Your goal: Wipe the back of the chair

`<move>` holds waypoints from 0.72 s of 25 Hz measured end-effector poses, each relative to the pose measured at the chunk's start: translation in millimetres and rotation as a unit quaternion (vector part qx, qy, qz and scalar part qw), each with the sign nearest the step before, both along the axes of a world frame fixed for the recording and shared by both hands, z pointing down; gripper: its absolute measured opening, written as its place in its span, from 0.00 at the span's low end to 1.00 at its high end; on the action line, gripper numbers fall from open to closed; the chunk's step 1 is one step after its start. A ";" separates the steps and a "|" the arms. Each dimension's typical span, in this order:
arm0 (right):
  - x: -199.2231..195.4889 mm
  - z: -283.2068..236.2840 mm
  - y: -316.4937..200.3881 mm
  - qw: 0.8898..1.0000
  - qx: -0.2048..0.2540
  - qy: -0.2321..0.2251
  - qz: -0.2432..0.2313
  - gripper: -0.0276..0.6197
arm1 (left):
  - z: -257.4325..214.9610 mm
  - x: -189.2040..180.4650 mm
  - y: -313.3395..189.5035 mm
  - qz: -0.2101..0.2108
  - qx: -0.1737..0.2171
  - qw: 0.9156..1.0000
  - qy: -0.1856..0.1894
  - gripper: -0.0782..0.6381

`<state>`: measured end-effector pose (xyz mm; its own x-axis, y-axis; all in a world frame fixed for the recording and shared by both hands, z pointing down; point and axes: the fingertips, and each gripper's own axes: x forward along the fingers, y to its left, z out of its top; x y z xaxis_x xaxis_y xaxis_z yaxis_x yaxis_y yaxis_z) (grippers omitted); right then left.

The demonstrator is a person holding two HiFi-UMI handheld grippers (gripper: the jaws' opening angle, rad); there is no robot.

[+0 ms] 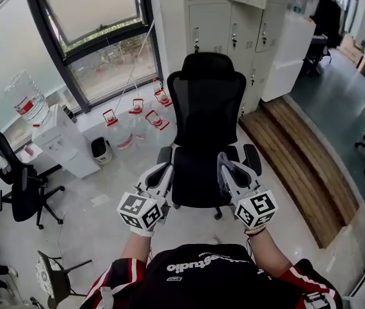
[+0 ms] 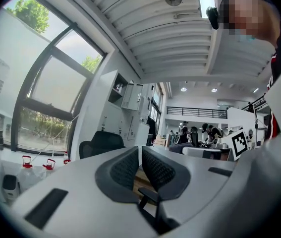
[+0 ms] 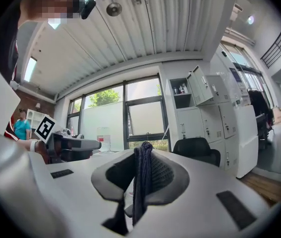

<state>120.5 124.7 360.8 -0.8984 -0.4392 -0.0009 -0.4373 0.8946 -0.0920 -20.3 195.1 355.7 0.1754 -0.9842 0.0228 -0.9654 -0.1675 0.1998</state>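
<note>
A black mesh office chair (image 1: 208,108) stands in front of me, seat towards me and backrest (image 1: 208,102) on the far side. Both grippers hover over the seat's front edge. My left gripper (image 1: 164,170) is shut with nothing between its pads (image 2: 123,165), and the chair (image 2: 100,143) shows beyond it. My right gripper (image 1: 223,162) is shut on a dark blue cloth (image 3: 141,182) that hangs down between its jaws. The chair (image 3: 197,150) also lies ahead in the right gripper view. Neither gripper touches the chair.
White lockers (image 1: 233,24) stand behind the chair. Several water jugs (image 1: 137,118), a small black bin (image 1: 102,150) and a water dispenser (image 1: 60,137) sit under the window at the left. A wooden platform (image 1: 298,166) runs along the right. Another black chair (image 1: 21,188) is at the far left.
</note>
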 end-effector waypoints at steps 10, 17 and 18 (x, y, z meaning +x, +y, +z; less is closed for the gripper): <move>25.2 -5.4 23.7 0.998 0.012 -0.004 0.054 0.14 | 0.9 17.8 3.8 0.039 0.004 0.999 0.001 0.16; 33.2 -7.0 38.2 0.998 0.012 -0.002 0.067 0.14 | -1.9 31.9 7.6 0.065 0.003 0.998 0.000 0.16; 34.5 -7.3 40.1 0.998 0.012 -0.002 0.068 0.14 | -1.7 33.9 8.0 0.068 0.003 0.998 0.000 0.16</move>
<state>155.0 164.8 353.5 -0.8302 -0.5572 -0.0167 -0.5547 0.8287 -0.0743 13.6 203.1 354.0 0.3075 -0.9514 0.0166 -0.9338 -0.2984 0.1973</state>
